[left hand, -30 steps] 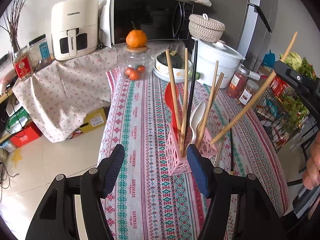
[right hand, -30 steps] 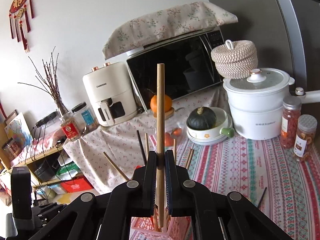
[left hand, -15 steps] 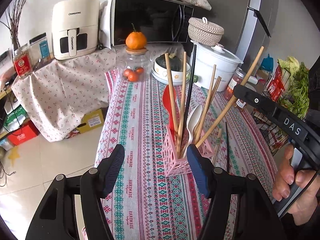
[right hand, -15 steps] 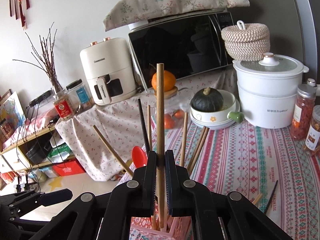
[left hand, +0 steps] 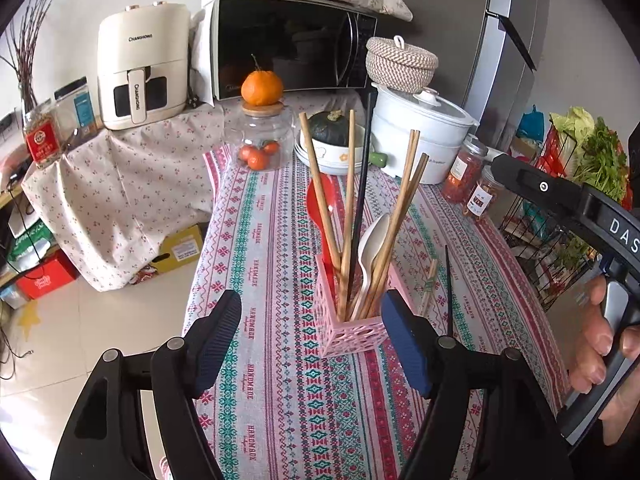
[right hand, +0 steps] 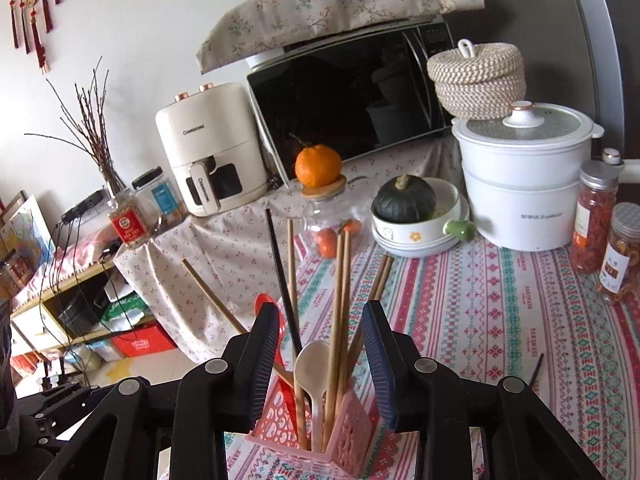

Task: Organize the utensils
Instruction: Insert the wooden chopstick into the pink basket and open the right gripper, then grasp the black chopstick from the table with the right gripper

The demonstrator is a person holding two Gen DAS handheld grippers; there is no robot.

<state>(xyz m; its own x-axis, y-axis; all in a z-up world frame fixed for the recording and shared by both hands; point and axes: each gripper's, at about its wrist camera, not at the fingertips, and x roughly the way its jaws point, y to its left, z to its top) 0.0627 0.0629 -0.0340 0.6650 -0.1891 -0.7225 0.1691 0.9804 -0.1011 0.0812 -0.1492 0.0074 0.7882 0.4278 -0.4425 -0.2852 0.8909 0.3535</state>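
Note:
A pink lattice utensil holder stands on the patterned tablecloth. It holds several wooden chopsticks, a black chopstick, a white spoon and a red spoon. My left gripper is open and empty just in front of the holder. My right gripper is open and empty right above the holder, its fingers either side of the chopsticks. A black chopstick and a wooden pair lie on the cloth right of the holder.
Behind on the table are a glass jar with an orange on its lid, a bowl with a dark squash, a white cooker and spice jars. The table's left edge drops to the floor. A vegetable rack stands right.
My right gripper carried the wooden chopstick down into the holder, then opened and let it go. The left gripper stayed open and moved slightly.

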